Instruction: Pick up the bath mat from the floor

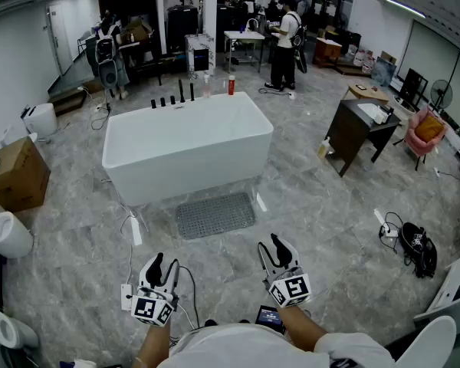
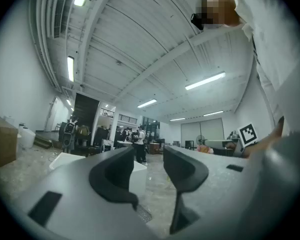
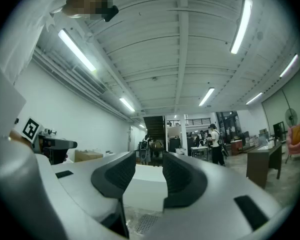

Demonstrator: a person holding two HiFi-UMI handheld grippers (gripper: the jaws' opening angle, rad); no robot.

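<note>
A grey perforated bath mat (image 1: 215, 215) lies flat on the marble floor in front of the white bathtub (image 1: 185, 146). Both grippers hang close to my body, well short of the mat. My left gripper (image 1: 163, 266) is open and holds nothing. My right gripper (image 1: 275, 248) is also open and empty. In the left gripper view the gripper (image 2: 149, 170) tilts up toward the ceiling, and a corner of the mat (image 2: 143, 214) shows low between its jaws. In the right gripper view the gripper (image 3: 148, 174) frames the tub (image 3: 147, 190), with the mat (image 3: 145, 222) at the bottom edge.
A cardboard box (image 1: 15, 176) and a toilet (image 1: 6, 234) stand at the left. A dark desk (image 1: 358, 133) is to the right of the tub, and a black bag (image 1: 417, 248) with cables lies far right. White cables (image 1: 130, 228) run across the floor near the mat. People stand at the back.
</note>
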